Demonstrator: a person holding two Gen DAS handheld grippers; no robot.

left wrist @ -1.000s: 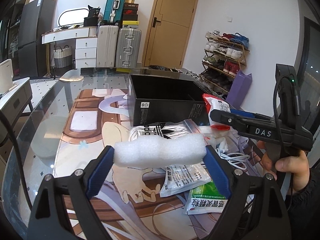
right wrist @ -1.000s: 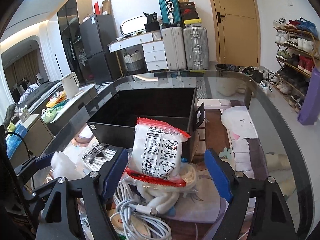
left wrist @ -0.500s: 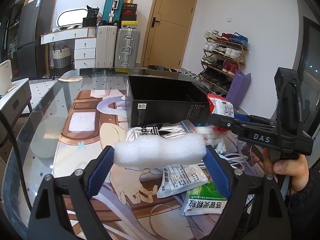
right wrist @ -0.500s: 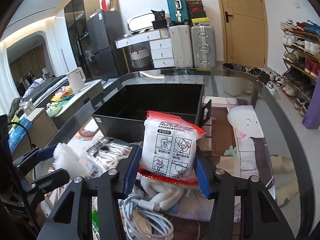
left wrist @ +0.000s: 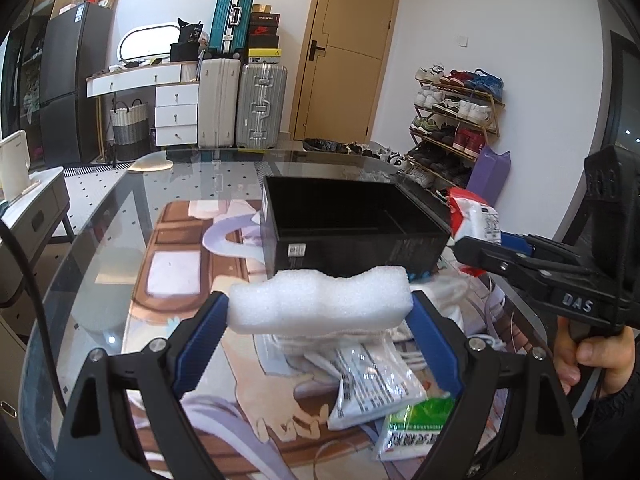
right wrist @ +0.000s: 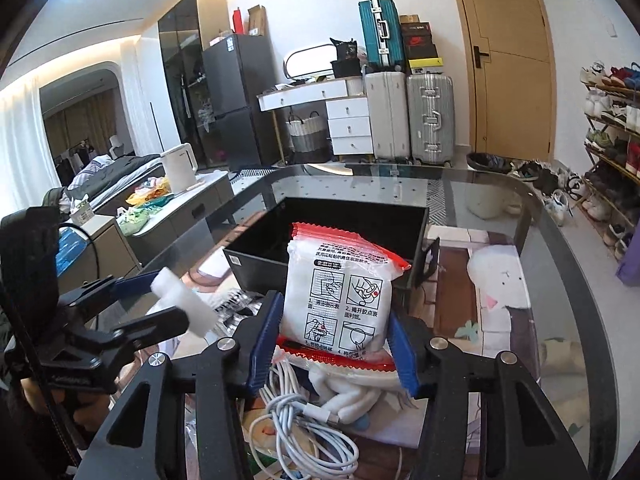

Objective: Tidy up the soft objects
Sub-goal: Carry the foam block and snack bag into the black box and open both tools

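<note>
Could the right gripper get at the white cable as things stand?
Probably not yet: the right gripper is shut on a red-edged packet, so its jaws are full. The white cable lies uncovered just below it on the table.

Left gripper (left wrist: 320, 344): black angular frame, blue ribbed pads, silver screws at the joints, triangular cutouts. Right gripper (right wrist: 334, 350): same build; "DAS" in white on its side. Black cable beside each. Dark sleeve (left wrist: 612, 416) at the right hand (left wrist: 596, 360).

One foam block (left wrist: 320, 300), one black box (left wrist: 352, 228), three suitcases (left wrist: 260, 106).
</note>
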